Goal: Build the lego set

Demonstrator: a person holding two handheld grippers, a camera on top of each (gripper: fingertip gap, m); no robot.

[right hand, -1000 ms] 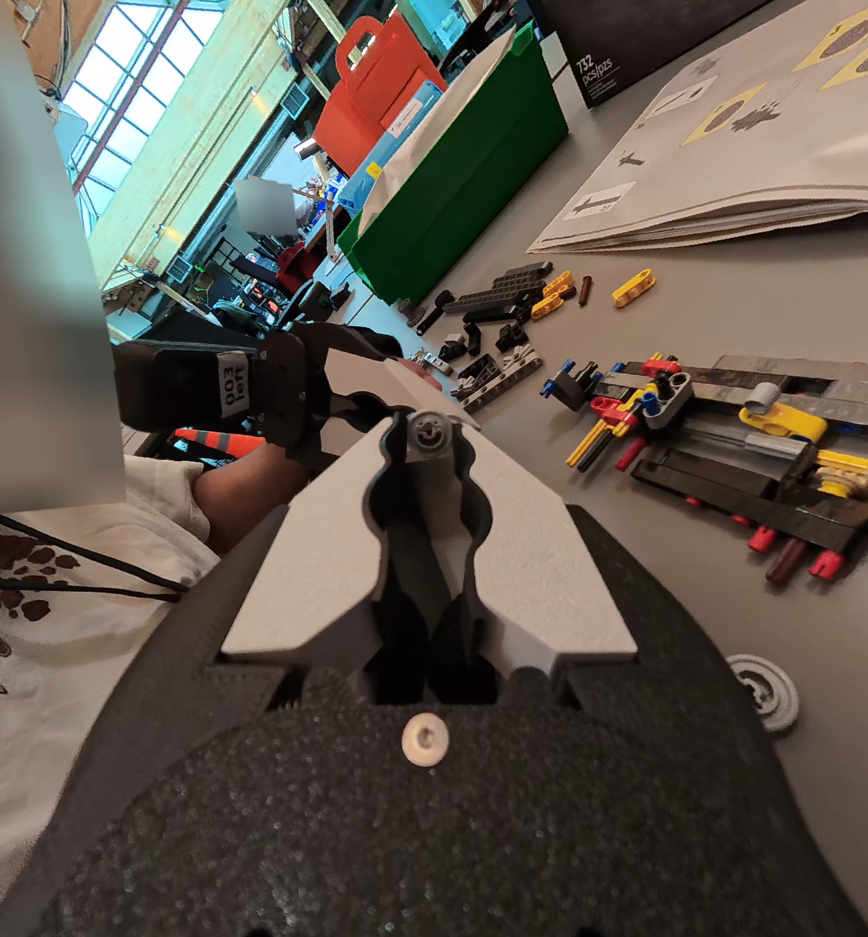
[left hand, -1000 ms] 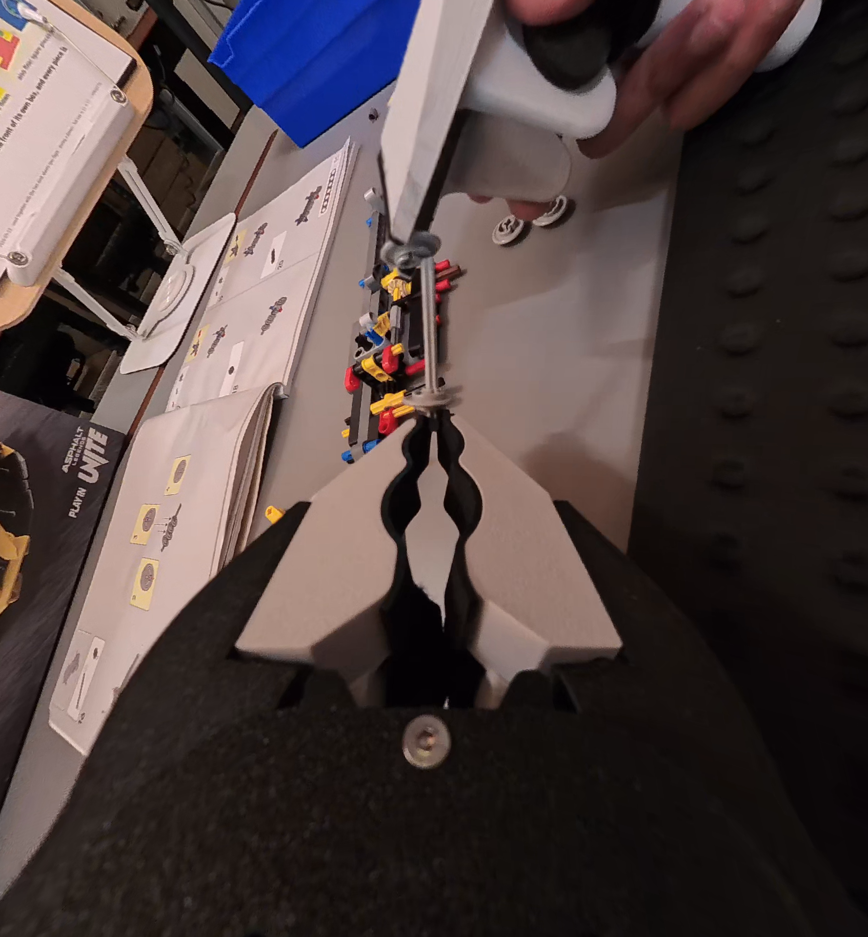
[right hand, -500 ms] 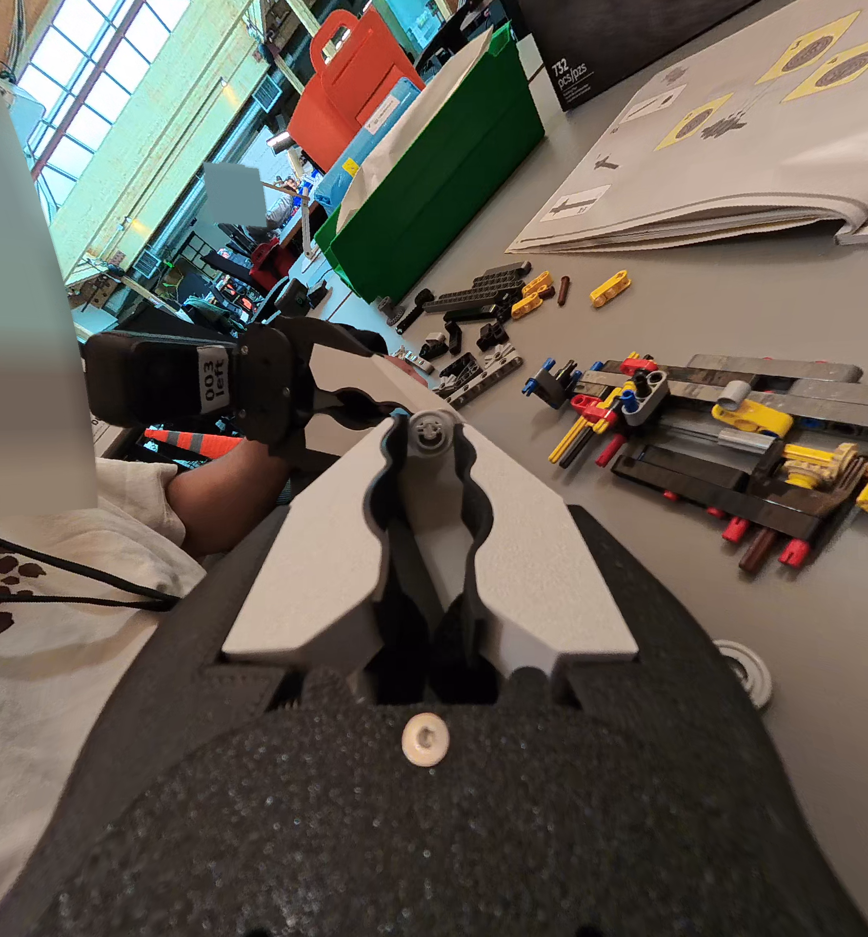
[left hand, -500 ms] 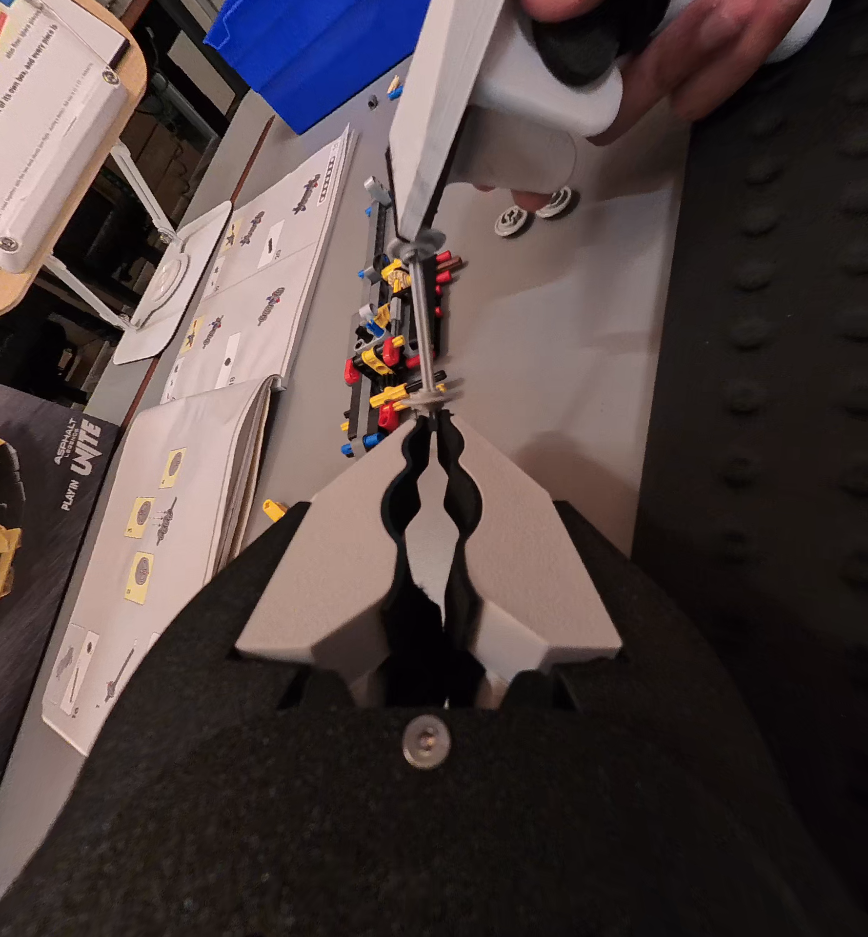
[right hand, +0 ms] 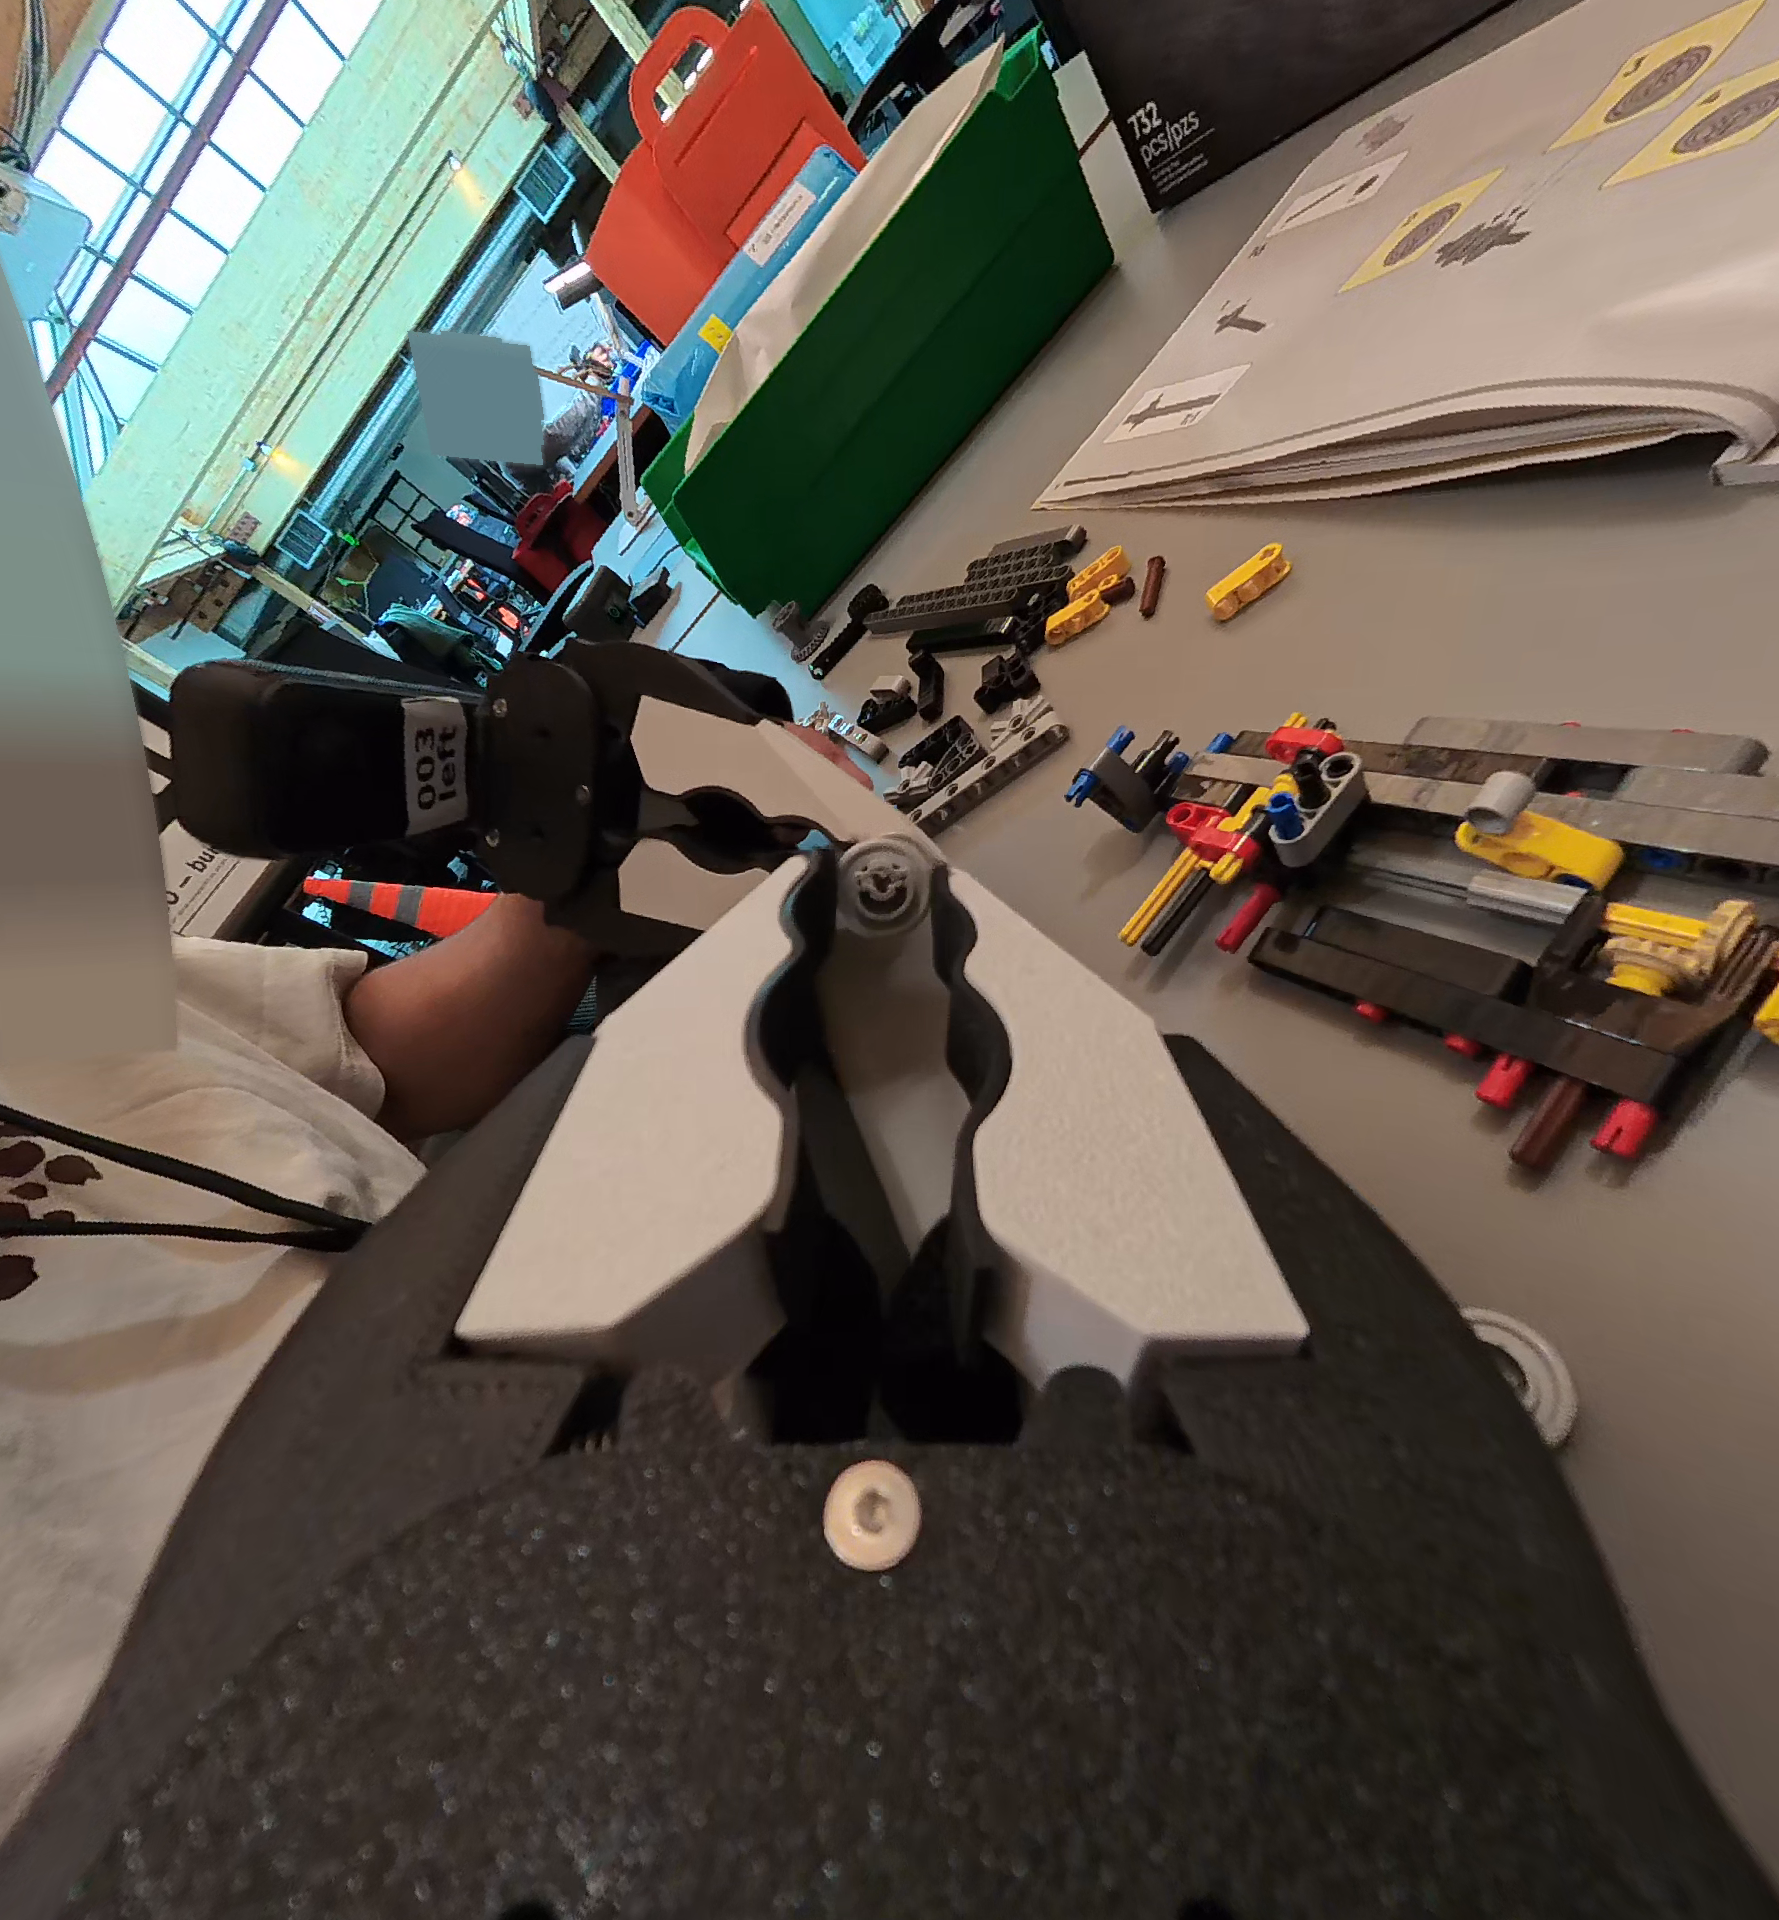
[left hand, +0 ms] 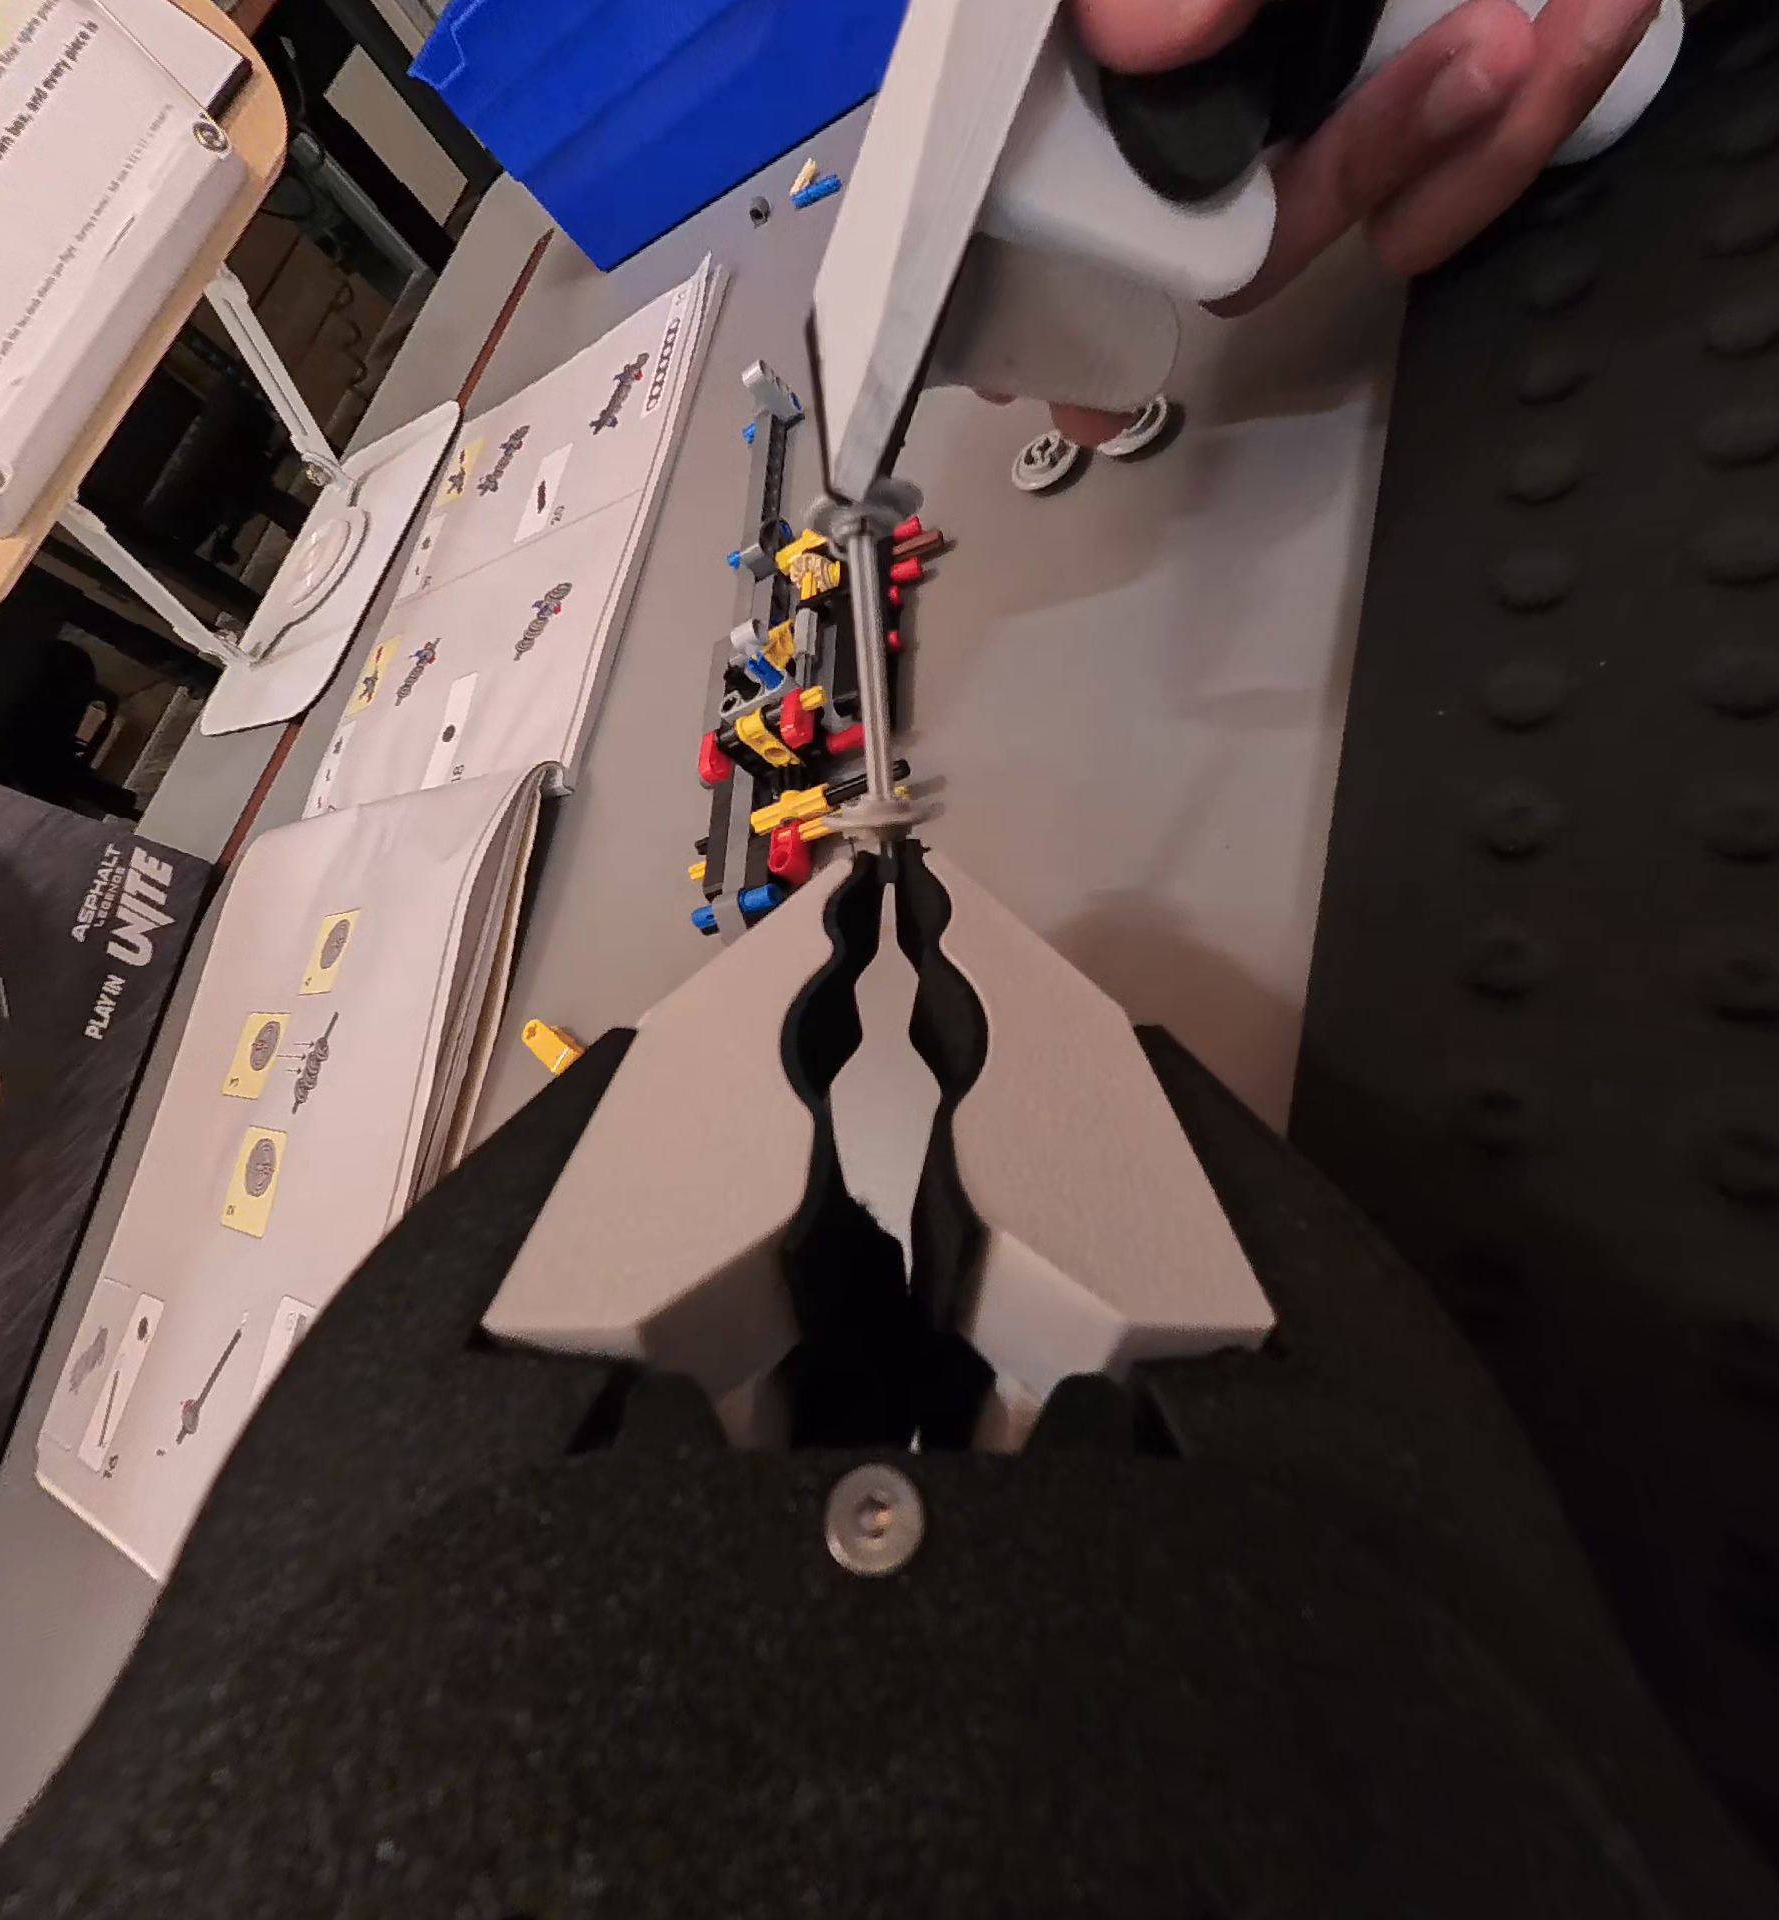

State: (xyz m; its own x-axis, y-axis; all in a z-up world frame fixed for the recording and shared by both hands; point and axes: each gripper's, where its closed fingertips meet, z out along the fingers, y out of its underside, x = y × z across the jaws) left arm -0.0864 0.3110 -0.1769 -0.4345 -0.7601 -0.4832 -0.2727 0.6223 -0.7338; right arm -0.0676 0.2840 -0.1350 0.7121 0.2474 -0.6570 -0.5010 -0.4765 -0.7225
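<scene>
Both grippers' fingertips [left hand: 890, 868] on axle [left hand: 872, 665]

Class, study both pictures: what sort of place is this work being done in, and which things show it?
Probably a large workshop or lab hall with a shared workbench. High factory-style windows show beyond the grey table, storage bins stand along it, and an instruction booklet lies open beside loose lego pieces.

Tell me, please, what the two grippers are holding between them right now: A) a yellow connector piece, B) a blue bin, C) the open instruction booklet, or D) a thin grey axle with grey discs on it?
D: in the left wrist view the thin grey axle runs from the left gripper to the right gripper, with a grey disc near each end, above the partly built lego assembly.
</scene>
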